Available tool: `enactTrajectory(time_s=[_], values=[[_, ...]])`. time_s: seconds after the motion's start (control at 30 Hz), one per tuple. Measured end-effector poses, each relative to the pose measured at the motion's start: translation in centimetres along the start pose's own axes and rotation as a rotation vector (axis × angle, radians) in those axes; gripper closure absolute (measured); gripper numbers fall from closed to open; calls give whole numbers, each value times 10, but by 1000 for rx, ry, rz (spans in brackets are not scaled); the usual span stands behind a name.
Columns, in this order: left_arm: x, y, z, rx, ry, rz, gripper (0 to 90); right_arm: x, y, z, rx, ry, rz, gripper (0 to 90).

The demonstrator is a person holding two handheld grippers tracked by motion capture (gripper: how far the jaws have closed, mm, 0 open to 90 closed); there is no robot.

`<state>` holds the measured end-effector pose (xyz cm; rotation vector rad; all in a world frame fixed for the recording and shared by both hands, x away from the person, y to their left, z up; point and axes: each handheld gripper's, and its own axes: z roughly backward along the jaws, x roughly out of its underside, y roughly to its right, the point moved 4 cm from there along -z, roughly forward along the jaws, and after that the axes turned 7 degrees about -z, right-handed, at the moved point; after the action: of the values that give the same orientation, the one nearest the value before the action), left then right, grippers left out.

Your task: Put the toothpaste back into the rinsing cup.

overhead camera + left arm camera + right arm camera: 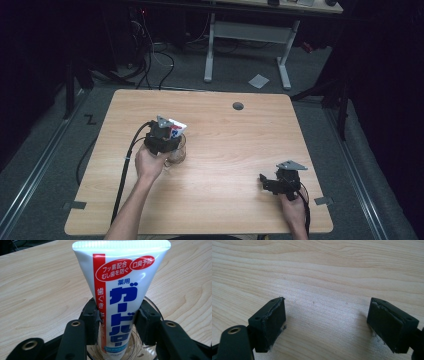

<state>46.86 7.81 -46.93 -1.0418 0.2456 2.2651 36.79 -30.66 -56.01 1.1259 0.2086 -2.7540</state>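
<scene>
Left tongs [117, 317]: closed on a white toothpaste tube [120, 290] with a red stripe and blue Japanese lettering, one black pad pressed against each side of the tube's lower body. The tube stands nearly upright between the jaws, its flat crimped end uppermost and its cap end down inside a clear glass cup [150, 305], whose rim curves around just behind and below the pads. In the high view the left tongs [167, 137] sit directly over the cup [177, 152], the tube's [176, 129] white end projecting just beyond them, and the left hand [149, 164] grips the tool from the near side. Right tongs [327, 325]: jaws spread wide, nothing between them, bare wood grain of the worktop [324, 277] visible in the gap; the pad edges look worn and frayed. In the high view the right tongs [265, 182] rest low over the worktop [225, 150], well apart from the left tongs and the cup, with the right hand [294, 207] behind them near the worktop's near edge. A black cable [125, 170] trails from the left tool toward the near edge.
</scene>
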Motion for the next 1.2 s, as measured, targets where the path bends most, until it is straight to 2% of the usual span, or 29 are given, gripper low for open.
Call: enactTrajectory(time_s=[0.53, 0.9, 1.2], values=[[5, 1, 5, 15, 4, 7, 539, 0, 0, 0, -2, -1, -2, 151], [7, 3, 9, 13, -7, -14, 487, 0, 0, 0, 0, -1, -2, 151], [11, 3, 11, 14, 7, 3, 478, 0, 0, 0, -1, -1, -2, 151]])
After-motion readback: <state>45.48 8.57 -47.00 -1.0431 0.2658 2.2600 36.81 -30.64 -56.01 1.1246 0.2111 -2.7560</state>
